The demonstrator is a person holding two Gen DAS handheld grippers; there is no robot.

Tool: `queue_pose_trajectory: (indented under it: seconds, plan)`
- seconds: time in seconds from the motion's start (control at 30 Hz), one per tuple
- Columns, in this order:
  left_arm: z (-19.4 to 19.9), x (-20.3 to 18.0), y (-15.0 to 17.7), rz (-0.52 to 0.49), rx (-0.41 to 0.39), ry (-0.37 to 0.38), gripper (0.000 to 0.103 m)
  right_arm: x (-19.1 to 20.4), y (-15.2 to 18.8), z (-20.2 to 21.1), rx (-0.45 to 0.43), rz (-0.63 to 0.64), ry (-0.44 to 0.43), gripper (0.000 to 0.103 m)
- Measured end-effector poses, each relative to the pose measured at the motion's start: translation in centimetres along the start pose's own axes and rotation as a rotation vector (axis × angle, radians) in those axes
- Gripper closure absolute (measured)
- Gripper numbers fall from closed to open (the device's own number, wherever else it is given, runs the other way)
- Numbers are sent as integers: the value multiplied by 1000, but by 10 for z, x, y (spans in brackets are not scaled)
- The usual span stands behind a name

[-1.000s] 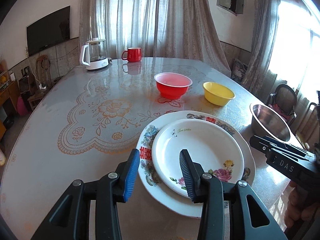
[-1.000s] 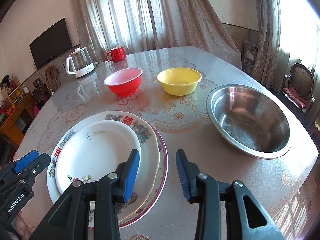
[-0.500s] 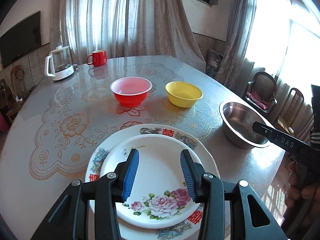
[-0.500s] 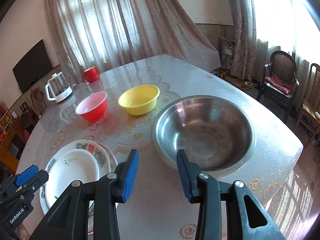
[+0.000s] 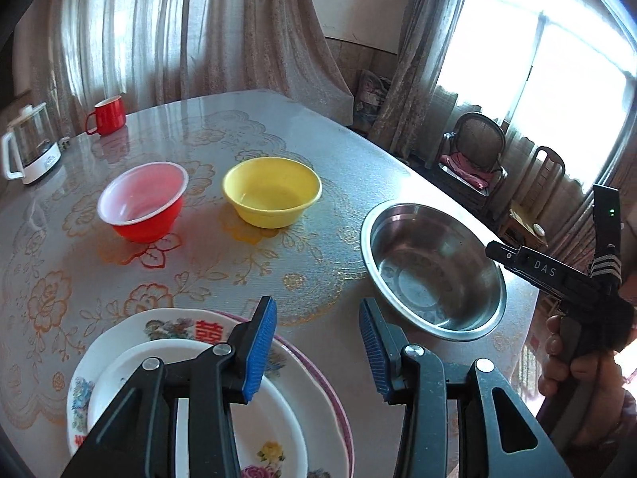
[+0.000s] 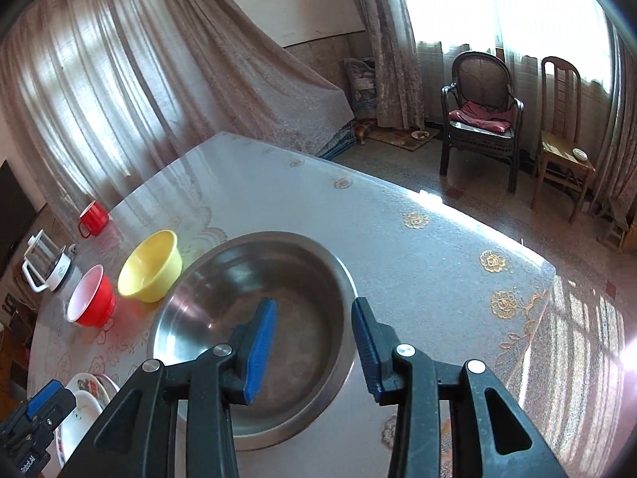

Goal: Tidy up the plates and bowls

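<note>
Blue-padded jaws of the right gripper (image 6: 314, 344) are held partly open and empty above the steel bowl (image 6: 254, 334), whose near rim should be straddled squarely before closing. Equally parted and empty, the left gripper (image 5: 316, 352) is held beside the stacked plates (image 5: 302, 362); the yellow bowl (image 5: 272, 191) and red bowl (image 5: 143, 199) sit beyond.

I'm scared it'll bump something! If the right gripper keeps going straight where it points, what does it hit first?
Probably the metal bowl: the right gripper, open and empty, points down at its near rim, though depth is hard to judge.
</note>
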State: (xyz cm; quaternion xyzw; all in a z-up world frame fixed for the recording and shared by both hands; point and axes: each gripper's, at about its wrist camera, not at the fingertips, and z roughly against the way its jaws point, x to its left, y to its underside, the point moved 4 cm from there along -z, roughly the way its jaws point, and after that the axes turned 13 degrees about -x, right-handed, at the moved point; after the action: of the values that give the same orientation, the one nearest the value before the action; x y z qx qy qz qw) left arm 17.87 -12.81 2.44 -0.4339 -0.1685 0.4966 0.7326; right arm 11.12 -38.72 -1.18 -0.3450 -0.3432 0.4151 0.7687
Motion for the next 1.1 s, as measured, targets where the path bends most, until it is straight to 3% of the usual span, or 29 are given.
queue_pose_trajectory:
  seconds: [0.2,0.47,0.53,0.87,1.1]
  plan:
    - [-43,-13,-1,13,69,28,59,-15,4,-21,39,-64,-7,64]
    - [-73,-22,4,101,135,119,64,-10,14,-26,43,-31,-19,91]
    - [-74,-26,5,88,133,121,76,-11,13,-29,48,-22,-37,92]
    - [-56,6,-7,77,64,33,81,17,17,-32,79,2,-131,91]
    - [-56,44,-10,106,73,-52,81,54,29,-44,111,69,-195,90]
